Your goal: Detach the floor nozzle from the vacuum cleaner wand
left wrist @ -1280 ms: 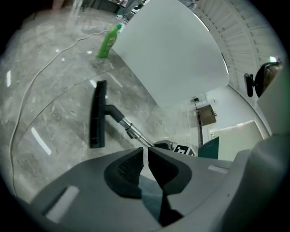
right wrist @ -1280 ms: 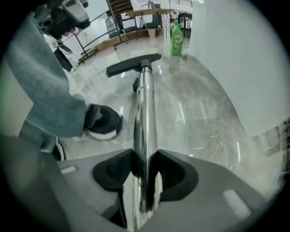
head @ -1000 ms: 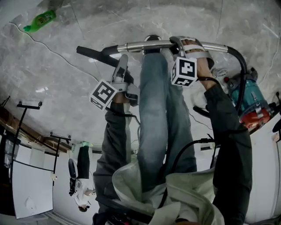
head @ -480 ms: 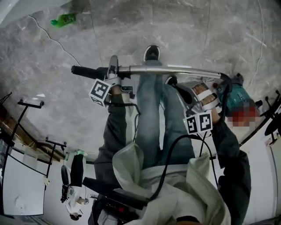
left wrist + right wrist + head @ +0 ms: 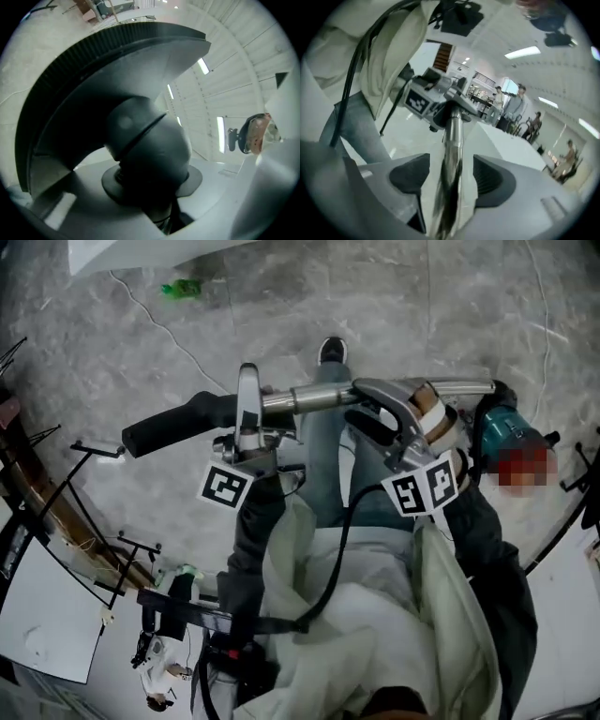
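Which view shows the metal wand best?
Head view: the wand runs across, most of its length visible. Right gripper view shows it foreshortened between the right gripper's opening jaws. Left gripper view shows only the nozzle.

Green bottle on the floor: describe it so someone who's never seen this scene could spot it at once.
In the head view, take the grey marbled floor, then its top left beyond the metal wand. A thin white cable crosses there, and the bottle lies just right of it, the only bright green thing on the stone.
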`<state>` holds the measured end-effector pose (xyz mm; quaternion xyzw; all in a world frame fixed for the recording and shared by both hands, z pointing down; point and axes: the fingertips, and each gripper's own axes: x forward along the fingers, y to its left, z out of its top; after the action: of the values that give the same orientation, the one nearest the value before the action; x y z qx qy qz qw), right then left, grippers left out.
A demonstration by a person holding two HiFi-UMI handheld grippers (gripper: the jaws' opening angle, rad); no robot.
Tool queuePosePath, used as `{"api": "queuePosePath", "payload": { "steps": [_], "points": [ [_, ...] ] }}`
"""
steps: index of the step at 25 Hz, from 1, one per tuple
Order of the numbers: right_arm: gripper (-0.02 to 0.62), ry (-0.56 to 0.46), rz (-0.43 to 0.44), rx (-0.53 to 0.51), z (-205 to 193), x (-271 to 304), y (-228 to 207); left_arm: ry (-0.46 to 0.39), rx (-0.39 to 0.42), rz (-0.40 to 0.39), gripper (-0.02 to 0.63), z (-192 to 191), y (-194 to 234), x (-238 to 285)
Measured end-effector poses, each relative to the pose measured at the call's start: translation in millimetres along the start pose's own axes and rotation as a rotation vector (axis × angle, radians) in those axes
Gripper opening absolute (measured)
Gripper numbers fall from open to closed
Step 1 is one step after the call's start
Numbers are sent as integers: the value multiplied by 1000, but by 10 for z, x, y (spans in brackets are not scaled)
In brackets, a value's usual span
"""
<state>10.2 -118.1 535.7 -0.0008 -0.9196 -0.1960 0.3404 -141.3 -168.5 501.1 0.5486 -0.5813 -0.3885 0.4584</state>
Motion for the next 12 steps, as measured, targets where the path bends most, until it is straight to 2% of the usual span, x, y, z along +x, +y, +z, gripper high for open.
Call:
{"api": "queuePosePath", "payload": {
  "steps": [1,2,4,7,10,12],
  "points": [
    [279,19,11,-73,115,-81,15,16,38,-54,118,-39,-350,-86],
    [280,31,51,-91,236,-179,83,37,95,-94,118,-100,-671,-198],
    [288,18,192,9,493,-415,305,82,235,-150,118,-266,-1232,-457],
    [288,-27,492,145,803,-807,681,117,404,-273,122,-531,-1980,-809],
    [250,-119,796,254,1111,-1229,1015,157,521,-388,123,-725,-2494,-1158],
    [250,-149,910,307,1334,-1446,1165,179,562,-437,123,-762,-2748,-1365]
  ]
}}
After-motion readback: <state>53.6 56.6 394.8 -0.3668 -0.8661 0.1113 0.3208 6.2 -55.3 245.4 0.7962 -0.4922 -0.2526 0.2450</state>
